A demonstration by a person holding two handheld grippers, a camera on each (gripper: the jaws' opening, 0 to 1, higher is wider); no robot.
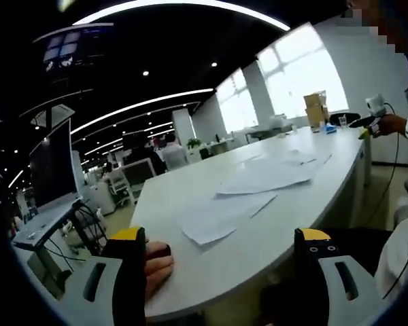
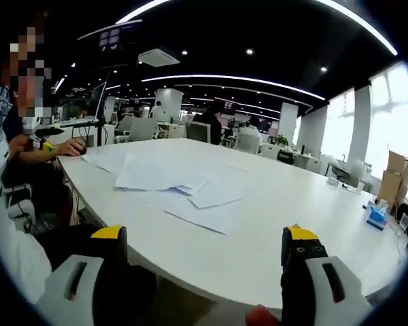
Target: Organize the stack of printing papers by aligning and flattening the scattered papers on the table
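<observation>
You had not yet begun the sorting, as far as these views showed: the loose white sheets of printing paper (image 1: pixel 248 193) lay scattered and overlapping on the long white tabletop (image 1: pixel 211 265), some fanned at odd angles, none squared into a stack. In the left gripper view they ran in a trail from near the edge closest to you toward the far end of the tabletop; in the right gripper view the same scattered papers (image 2: pixel 180 190) sat across the middle and toward the edge on that view's left side. Your left claw (image 1: pixel 221 255), with yellow-tipped black jaws, was spread wide and held nothing, poised off the near edge of the tabletop and apart from the sheets. Your right claw (image 2: pixel 205 255) was likewise spread wide and empty, short of the tabletop edge. So all of the gathering, aligning and flattening seemed left to do. How many sheets there were could not be counted, since they overlapped and the farthest ones blurred into the white surface. A hand (image 1: pixel 158 266) showed beside the left jaw in the left gripper view, partly hidden by it. Brown cardboard boxes (image 1: pixel 316 107) stood at the far end of the tabletop, and a small blue box (image 2: pixel 377 214) lay near the far edge in the right gripper view; what it was could not be made out.
</observation>
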